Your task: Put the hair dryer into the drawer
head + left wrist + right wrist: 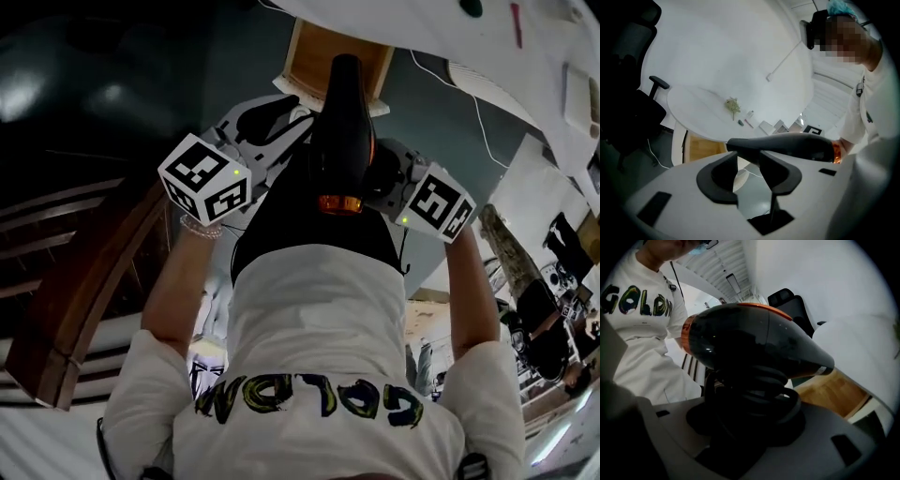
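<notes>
Weight of the hair dryer (342,122) rests wholly in my right gripper (750,399). Its jaws are clamped on the handle, where the cord (761,383) is wound, so the barrel stands free above them. The nozzle points toward the upper middle of the head view, where the open drawer (307,67) shows its wooden inside. I judge the handle grip leaves the bulky body clear to go in nose first. My left gripper (749,166) is spread wide and pinches nothing. In the left gripper view the nozzle end crosses just beyond its tips. It hangs there, I judge, as a guide, ready to steady the barrel. The dryer is not yet in the drawer.
</notes>
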Motion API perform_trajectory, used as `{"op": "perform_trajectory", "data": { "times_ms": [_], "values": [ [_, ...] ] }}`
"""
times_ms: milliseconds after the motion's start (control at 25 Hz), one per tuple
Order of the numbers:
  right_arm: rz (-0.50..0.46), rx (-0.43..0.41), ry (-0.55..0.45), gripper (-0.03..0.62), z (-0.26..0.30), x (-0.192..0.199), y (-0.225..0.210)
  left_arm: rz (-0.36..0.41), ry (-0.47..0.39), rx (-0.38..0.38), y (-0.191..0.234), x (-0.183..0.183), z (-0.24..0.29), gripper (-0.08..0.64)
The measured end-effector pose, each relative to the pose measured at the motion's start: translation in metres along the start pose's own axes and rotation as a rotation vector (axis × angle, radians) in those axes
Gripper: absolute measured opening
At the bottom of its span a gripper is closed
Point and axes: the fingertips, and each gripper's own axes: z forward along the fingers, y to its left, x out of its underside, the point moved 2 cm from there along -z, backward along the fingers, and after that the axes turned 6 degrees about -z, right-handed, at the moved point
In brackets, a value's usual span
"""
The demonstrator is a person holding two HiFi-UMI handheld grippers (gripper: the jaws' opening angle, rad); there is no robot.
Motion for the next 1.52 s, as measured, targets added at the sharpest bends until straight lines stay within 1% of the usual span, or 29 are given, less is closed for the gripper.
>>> {"op": "perform_trajectory", "data": {
  "times_ms": [120,240,360,480,600,720,840,1040,1280,1520],
  "values": [
    [0.035,-0.046,0.032,0.249,0.006,0.012,-0.02,0.022,0.032,-0.023,0.02,0.007,0.015,0.144],
    [0.056,-0.079,0.074,0.249,0.014,0.023,-0.039,0.083,0.087,-0.05,0.04,0.013,0.028,0.129],
    [0.049,-0.089,0.141,0.249,0.022,0.036,-0.06,0.187,0.169,-0.095,0.06,0.019,0.039,0.129],
    [0.048,-0.082,0.203,0.249,0.03,0.046,-0.082,0.296,0.252,-0.138,0.08,0.024,0.051,0.129],
    [0.083,-0.075,0.259,0.249,0.036,0.053,-0.104,0.363,0.325,-0.148,0.097,0.029,0.063,0.127],
    [0.09,-0.05,0.34,0.249,0.043,0.06,-0.127,0.436,0.404,-0.144,0.115,0.037,0.073,0.129],
    [0.078,-0.016,0.398,0.249,0.051,0.067,-0.145,0.459,0.461,-0.132,0.129,0.047,0.081,0.129],
    [0.032,0.041,0.456,0.249,0.065,0.073,-0.174,0.503,0.536,-0.129,0.149,0.056,0.09,0.127],
    [-0.009,0.129,0.515,0.249,0.073,0.082,-0.206,0.521,0.578,-0.144,0.165,0.056,0.095,0.126],
    [-0.044,0.195,0.577,0.249,0.081,0.099,-0.23,0.594,0.647,-0.145,0.181,0.061,0.105,0.127]
  ]
}}
